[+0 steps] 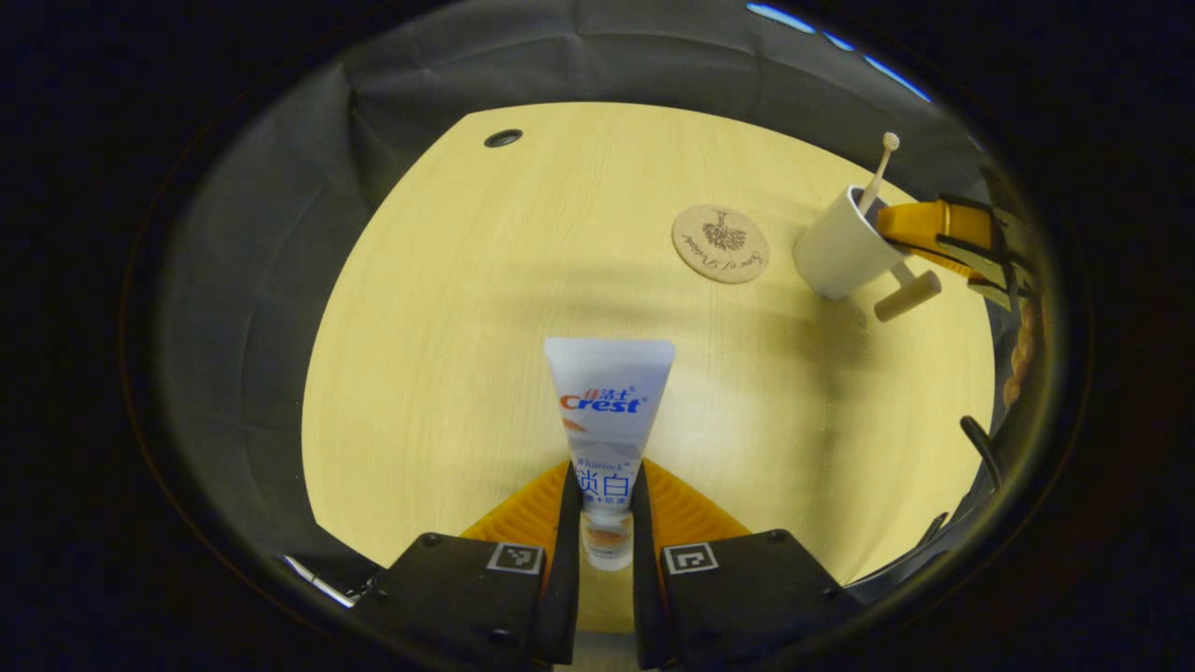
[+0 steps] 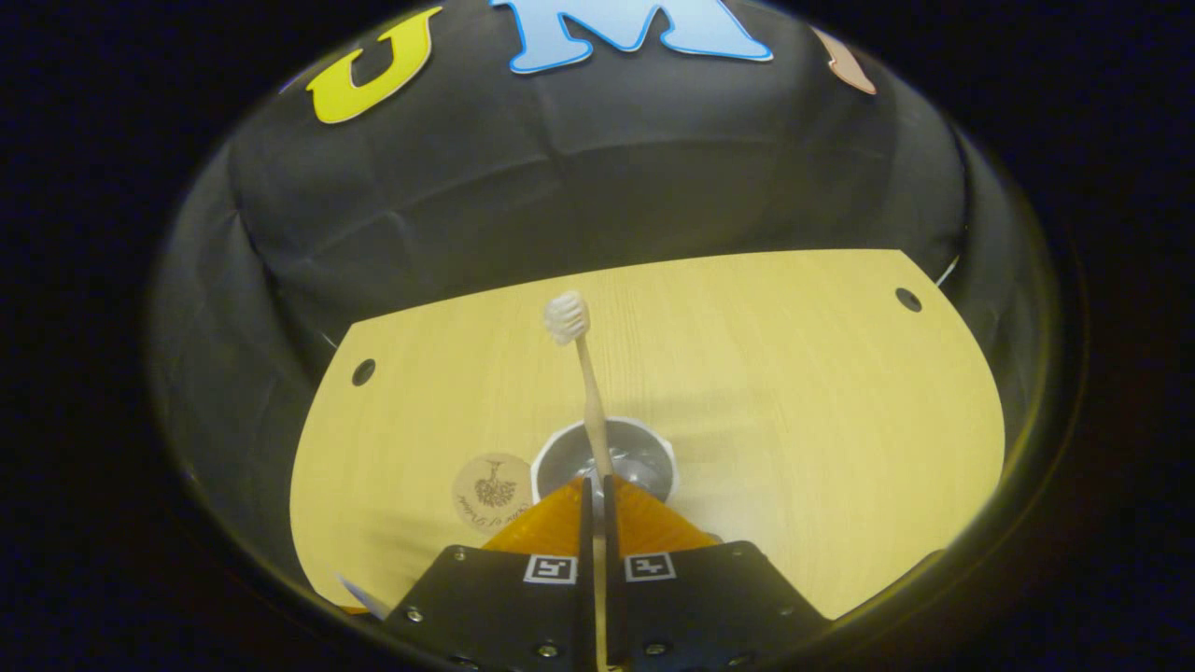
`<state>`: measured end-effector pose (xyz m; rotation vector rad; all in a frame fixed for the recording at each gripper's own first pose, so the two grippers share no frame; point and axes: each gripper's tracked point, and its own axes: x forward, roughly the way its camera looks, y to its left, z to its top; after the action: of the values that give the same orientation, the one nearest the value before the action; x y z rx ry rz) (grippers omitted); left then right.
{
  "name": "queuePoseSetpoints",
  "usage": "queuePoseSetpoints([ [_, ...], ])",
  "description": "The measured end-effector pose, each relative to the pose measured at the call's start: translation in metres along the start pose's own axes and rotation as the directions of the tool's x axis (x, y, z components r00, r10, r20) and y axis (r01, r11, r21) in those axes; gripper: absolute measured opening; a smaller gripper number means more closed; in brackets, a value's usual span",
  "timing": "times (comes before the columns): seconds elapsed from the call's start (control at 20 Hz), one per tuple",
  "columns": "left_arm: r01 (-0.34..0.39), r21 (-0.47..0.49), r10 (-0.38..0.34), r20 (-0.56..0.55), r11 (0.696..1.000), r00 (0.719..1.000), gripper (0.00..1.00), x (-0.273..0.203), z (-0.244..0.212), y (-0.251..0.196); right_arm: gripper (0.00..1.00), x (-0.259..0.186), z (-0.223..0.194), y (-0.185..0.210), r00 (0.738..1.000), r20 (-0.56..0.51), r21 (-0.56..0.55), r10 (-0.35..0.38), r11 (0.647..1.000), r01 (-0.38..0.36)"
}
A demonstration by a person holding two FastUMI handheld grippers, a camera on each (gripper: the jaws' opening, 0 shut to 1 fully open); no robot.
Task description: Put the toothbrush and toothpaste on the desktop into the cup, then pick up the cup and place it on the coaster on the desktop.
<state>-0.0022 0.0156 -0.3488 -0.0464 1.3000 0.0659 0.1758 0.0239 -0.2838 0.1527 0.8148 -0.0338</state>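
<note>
The toothbrush (image 2: 586, 392) handle's lower end is disappearing between the jaws; the coaster (image 2: 492, 490) print is reading too small.

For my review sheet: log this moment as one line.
left gripper: shut on toothpaste tube | right gripper: shut on toothbrush, over cup | coaster: bare

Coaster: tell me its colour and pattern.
Light tan coaster with a dark printed sprig motif; clearest in left gripper view.

Our left hand-held gripper (image 1: 605, 523) clamps the toothpaste (image 1: 608, 420) near its cap end, both fingers pressing. Our right hand-held gripper (image 2: 597, 509) is pinched tight on the toothbrush (image 2: 586, 392) handle, head pointing up.
</note>
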Motion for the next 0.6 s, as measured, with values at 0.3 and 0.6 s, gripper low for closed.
queuePoseSetpoints([
  [0.3, 0.013, 0.069, -0.02, 0.106, 0.998, 0.994, 0.33, -0.014, 0.037, -0.021, 0.04, -0.036, -0.008, -0.02, 0.999, 0.039, 0.009, 0.003, 1.0, -0.003],
  [0.6, 0.049, 0.24, -0.109, 0.247, 0.97, 0.963, 0.32, -0.048, 0.103, -0.079, 0.04, -0.067, -0.037, -0.08, 0.997, 0.03, 0.067, -0.07, 0.995, 0.068],
])
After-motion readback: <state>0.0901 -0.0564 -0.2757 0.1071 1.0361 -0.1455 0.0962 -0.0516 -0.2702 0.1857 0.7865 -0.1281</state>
